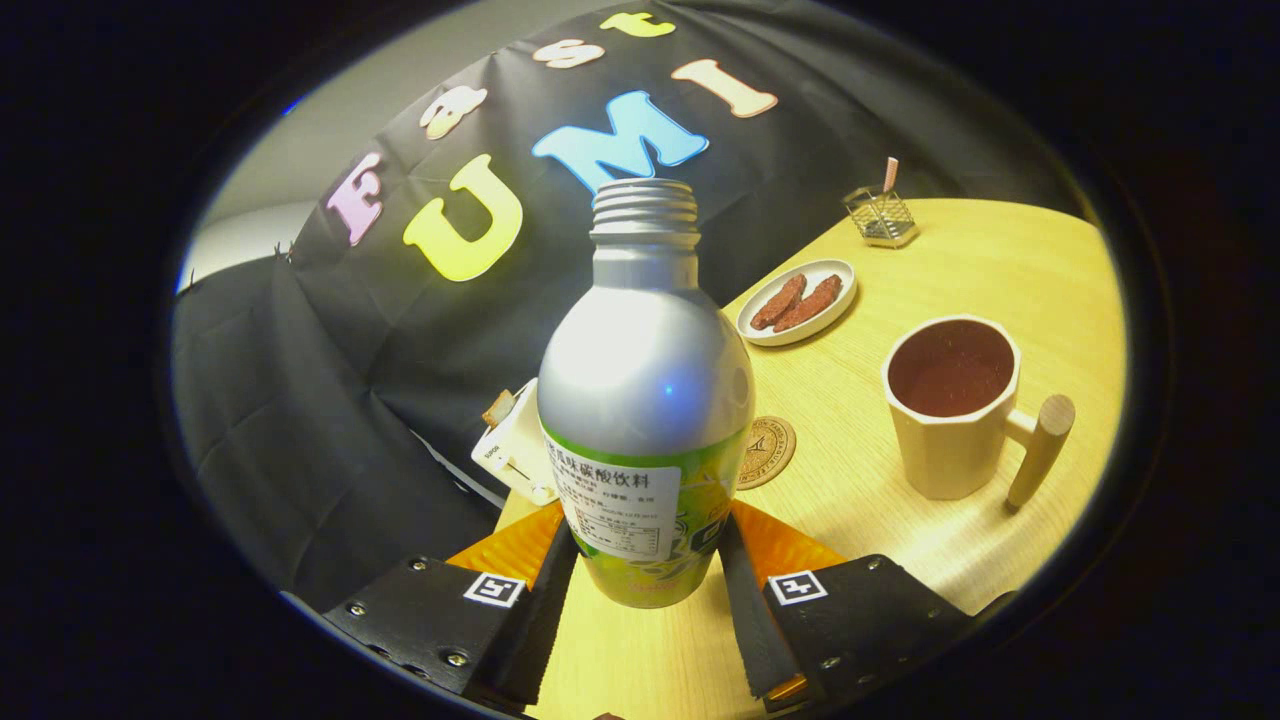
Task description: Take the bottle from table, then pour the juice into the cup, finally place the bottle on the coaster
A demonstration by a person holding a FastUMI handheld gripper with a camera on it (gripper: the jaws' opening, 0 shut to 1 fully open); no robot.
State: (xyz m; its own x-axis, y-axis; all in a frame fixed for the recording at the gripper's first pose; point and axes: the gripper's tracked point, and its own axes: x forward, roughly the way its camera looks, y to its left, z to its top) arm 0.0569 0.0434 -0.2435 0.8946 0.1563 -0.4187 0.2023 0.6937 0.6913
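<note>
- Gripper view: the fingers (648,590) are closed on the lower body of the uncapped silver metal bottle with a green label (645,400), one pressing each side.
- The bottle stands between the fingers, its base lifted off the pale wooden worktop (960,540).
- Just beyond it to the right lies the round brown coaster (770,450).
- Farther right stands the cream cup with a wooden handle (955,405).
</note>
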